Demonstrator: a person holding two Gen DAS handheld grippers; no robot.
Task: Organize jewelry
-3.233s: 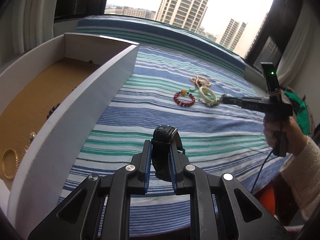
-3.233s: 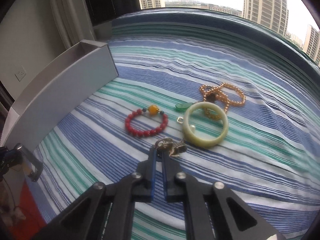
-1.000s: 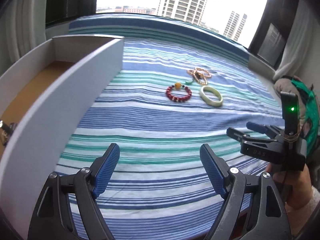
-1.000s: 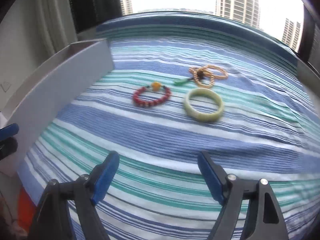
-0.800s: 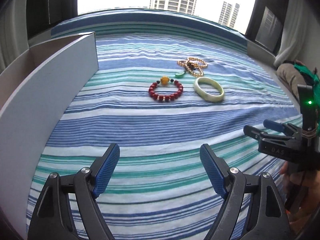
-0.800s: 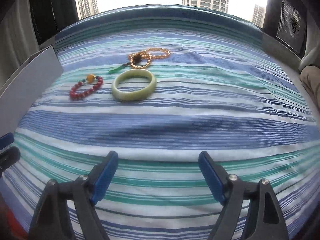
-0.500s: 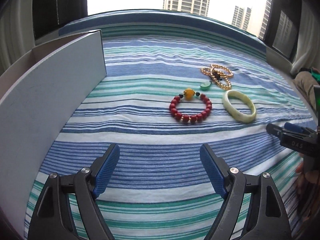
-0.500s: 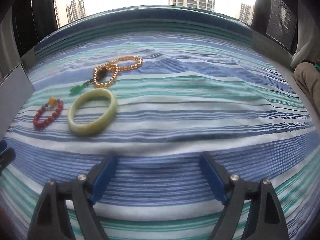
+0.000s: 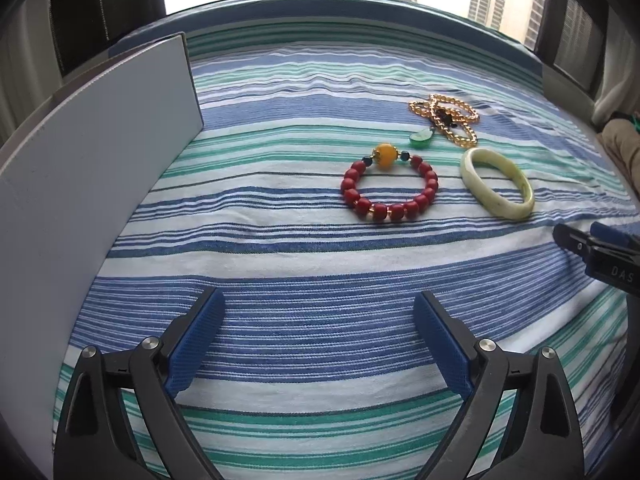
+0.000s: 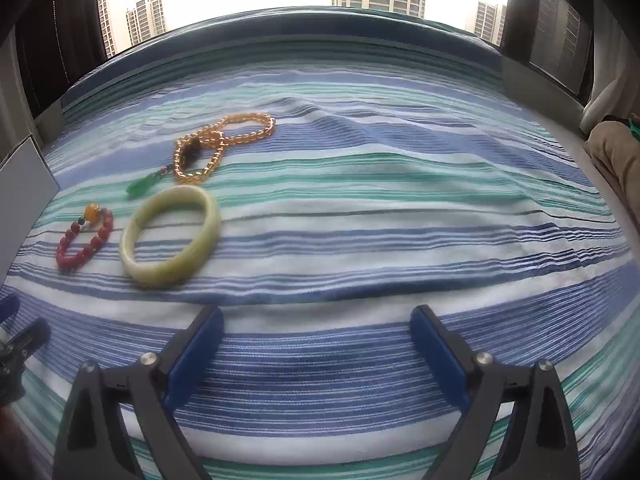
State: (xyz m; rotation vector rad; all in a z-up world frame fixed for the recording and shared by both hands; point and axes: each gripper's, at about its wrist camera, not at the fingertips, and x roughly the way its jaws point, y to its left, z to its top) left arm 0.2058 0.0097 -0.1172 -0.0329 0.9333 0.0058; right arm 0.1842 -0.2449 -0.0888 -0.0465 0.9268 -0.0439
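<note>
A red bead bracelet (image 9: pixel 389 190) with an orange bead lies on the striped cloth, ahead of my open, empty left gripper (image 9: pixel 318 322). To its right lies a pale green bangle (image 9: pixel 497 183), and behind them an amber bead necklace (image 9: pixel 450 119) with a green pendant (image 9: pixel 422 138). In the right wrist view the bangle (image 10: pixel 170 237), the red bracelet (image 10: pixel 84 240) and the necklace (image 10: pixel 222 142) lie ahead to the left of my open, empty right gripper (image 10: pixel 316 338). The right gripper's tips (image 9: pixel 576 242) show at the right edge of the left view.
A white box wall (image 9: pixel 92 168) stands along the left side; its inside is hidden. The blue, green and white striped cloth (image 10: pixel 400 208) has low wrinkles. A window with tower blocks lies beyond the far edge. Brown fabric (image 10: pixel 616 152) lies at far right.
Both grippers held small items 3.2 s ago and are now open and empty. The left gripper has moved closer to the jewelry; the right gripper has swung right, leaving the jewelry at its left.
</note>
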